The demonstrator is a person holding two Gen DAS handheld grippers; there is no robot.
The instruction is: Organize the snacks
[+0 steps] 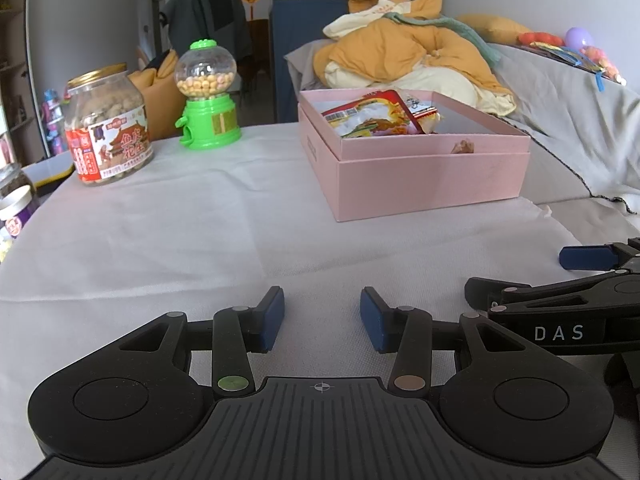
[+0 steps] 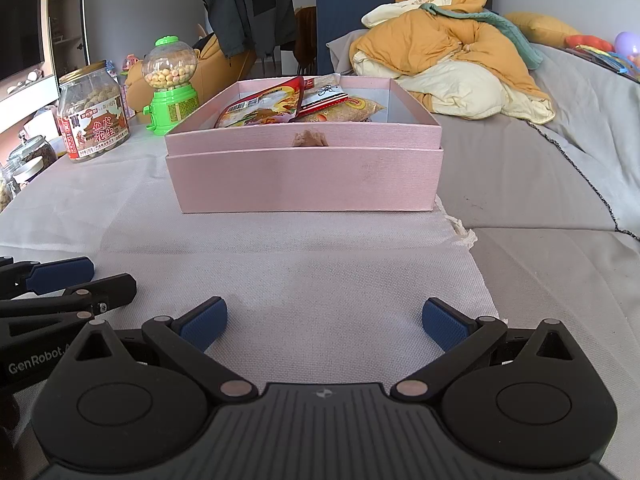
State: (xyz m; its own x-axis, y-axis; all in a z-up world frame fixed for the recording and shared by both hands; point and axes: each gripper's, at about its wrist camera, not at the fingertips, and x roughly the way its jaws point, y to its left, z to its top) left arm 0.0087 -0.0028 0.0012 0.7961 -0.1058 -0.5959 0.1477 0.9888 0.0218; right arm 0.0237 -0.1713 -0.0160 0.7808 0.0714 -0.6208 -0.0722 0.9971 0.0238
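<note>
A pink box (image 1: 432, 178) (image 2: 304, 180) stands on the white cloth with several snack packets (image 1: 372, 118) (image 2: 276, 106) lying inside it. A peanut jar (image 1: 108, 128) (image 2: 94, 114) and a green candy dispenser (image 1: 208, 96) (image 2: 170, 84) stand to the box's left. My left gripper (image 1: 322, 318) is open and empty, low over the cloth, well short of the box. My right gripper (image 2: 324, 322) is open wide and empty, facing the box's front wall. Each gripper shows at the edge of the other's view.
More jars (image 1: 14, 204) (image 2: 32, 156) stand at the table's far left edge. A grey sofa (image 2: 540, 184) with a heap of yellow and cream bedding (image 1: 412, 56) (image 2: 452, 56) lies right of and behind the box. The cloth's frayed right edge (image 2: 460, 228) ends near the sofa.
</note>
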